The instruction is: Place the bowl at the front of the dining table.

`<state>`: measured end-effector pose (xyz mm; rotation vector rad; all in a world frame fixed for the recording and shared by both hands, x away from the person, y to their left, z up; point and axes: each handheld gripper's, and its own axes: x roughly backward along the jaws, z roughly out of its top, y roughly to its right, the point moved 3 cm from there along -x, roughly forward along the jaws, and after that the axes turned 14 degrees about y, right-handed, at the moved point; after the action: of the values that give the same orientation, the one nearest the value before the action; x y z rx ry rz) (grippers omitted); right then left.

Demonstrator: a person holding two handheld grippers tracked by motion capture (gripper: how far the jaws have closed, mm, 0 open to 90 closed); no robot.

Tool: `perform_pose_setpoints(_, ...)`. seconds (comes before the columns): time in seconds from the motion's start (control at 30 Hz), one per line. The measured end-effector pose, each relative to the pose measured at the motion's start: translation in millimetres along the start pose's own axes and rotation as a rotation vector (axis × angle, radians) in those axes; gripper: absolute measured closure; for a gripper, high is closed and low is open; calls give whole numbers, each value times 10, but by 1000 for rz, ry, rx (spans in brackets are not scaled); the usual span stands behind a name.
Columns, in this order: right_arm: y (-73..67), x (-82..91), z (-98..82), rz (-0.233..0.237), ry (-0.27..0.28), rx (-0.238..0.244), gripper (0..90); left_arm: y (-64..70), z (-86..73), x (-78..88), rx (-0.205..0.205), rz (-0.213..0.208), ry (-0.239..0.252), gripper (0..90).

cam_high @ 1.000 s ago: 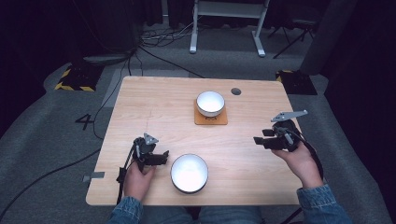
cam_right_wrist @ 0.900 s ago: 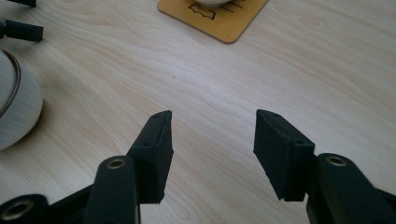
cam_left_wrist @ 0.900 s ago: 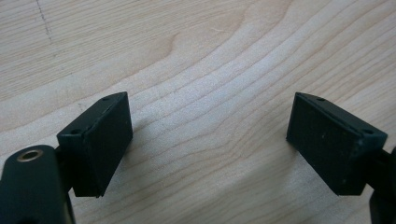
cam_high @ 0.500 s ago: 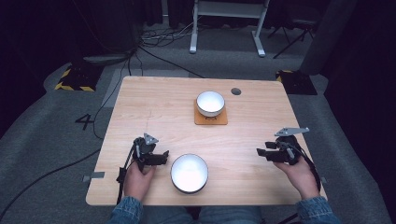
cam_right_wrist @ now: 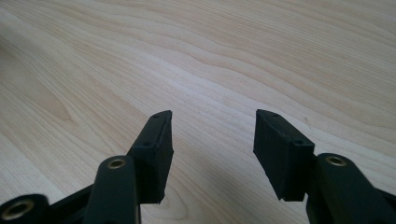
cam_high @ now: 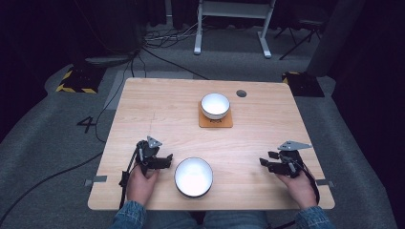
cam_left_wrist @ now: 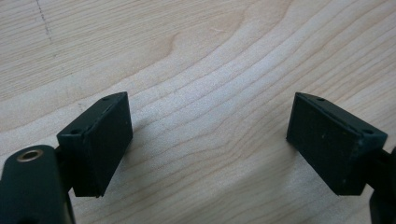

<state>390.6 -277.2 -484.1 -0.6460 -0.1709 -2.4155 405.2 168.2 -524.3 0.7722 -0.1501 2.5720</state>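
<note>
Nearest us, our left gripper rests on the table with its jaws spread wide over bare wood, just beside the near bowl. Our right gripper sits well apart at the table's right side, jaws also parted and empty. Farther off, a second bowl stands on a coaster. We judge both bowls stiff, smooth, likely breakable; the rim looks the best place to pinch.

Denim sleeves, black grippers, grey triangular plates
</note>
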Motion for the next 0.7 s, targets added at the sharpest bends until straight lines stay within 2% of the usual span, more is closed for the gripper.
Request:
perform_pose_setpoints(0.03, -19, -12, -22, 2, 5, -11, 469, -1, 0, 1, -1, 2, 0, 145)
perform_pose_setpoints(0.2, -47, -65, -142, -2, -11, 13, 470, 0, 0, 0, 0, 0, 0, 145)
perform_pose_setpoints(0.33, -104, -103, -208, 7, 5, -17, 468, 0, 1, -1, -1, 1, 0, 145)
perform_pose_setpoints(0.43, -144, -141, -255, 3, -12, -1, 460, 0, 1, -2, -1, 0, -1, 145)
perform_pose_setpoints(0.7, -205, -200, -304, -22, 16, 39, 407, 3, -1, -2, 2, -5, 0, 145)
